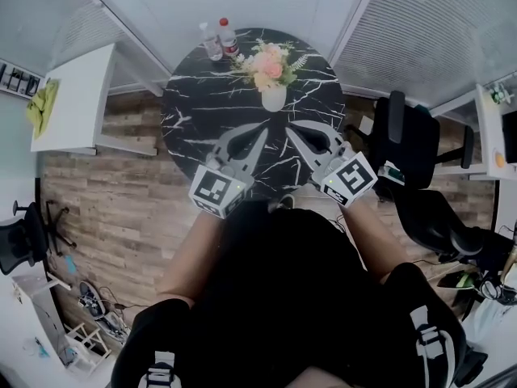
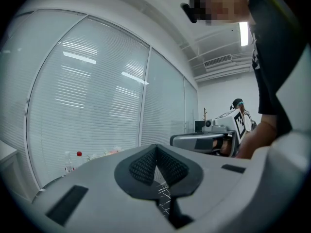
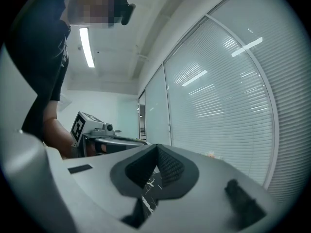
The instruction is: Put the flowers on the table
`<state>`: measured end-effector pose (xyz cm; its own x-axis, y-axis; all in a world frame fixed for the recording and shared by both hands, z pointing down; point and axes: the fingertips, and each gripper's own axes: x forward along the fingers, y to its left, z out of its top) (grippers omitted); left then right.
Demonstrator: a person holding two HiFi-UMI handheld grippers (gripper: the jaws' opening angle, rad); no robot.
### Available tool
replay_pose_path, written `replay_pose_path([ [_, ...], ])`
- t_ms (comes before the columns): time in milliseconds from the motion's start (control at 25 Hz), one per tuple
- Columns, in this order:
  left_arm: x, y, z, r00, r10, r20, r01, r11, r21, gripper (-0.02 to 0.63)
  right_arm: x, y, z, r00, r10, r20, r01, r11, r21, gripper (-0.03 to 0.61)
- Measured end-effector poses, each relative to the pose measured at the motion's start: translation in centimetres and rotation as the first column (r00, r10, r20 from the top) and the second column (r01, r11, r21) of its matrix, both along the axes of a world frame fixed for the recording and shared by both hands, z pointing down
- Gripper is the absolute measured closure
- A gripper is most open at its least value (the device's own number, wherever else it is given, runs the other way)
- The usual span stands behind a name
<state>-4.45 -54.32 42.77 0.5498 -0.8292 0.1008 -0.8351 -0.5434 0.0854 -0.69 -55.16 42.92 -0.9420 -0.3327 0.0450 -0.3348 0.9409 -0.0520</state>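
A white side desk (image 1: 77,95) stands at left on the wood-plank floor (image 1: 105,208). The round black marble desk (image 1: 194,128) carries two water bottles (image 1: 212,42) at its far edge. My left tongs (image 1: 255,136): fully closed, empty. The flowers (image 1: 269,65) stand in a white vase (image 1: 274,98) on the marble, beyond both tips. My right tongs (image 1: 300,132): fully closed, empty. Black office chair (image 1: 408,140) at right; blinds (image 1: 436,31) behind.

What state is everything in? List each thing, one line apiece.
flowers: standing upright in the vase
vase: upright on the table, no gripper touching it
bottles: both upright at the table's far edge
left gripper: shut, nothing between its jaws, short of the vase
right gripper: shut, nothing between its jaws, short of the vase
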Motion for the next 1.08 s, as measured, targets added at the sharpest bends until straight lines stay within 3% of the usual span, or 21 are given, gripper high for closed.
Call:
replay_pose_path([
  [1080, 1.4, 0.9, -0.4, 1.0, 0.01, 0.003, -0.01, 1.0, 0.024, 0.601, 1.0, 0.9, 0.0, 1.0, 0.011, -0.009, -0.011, 1.0, 0.018, 0.56],
])
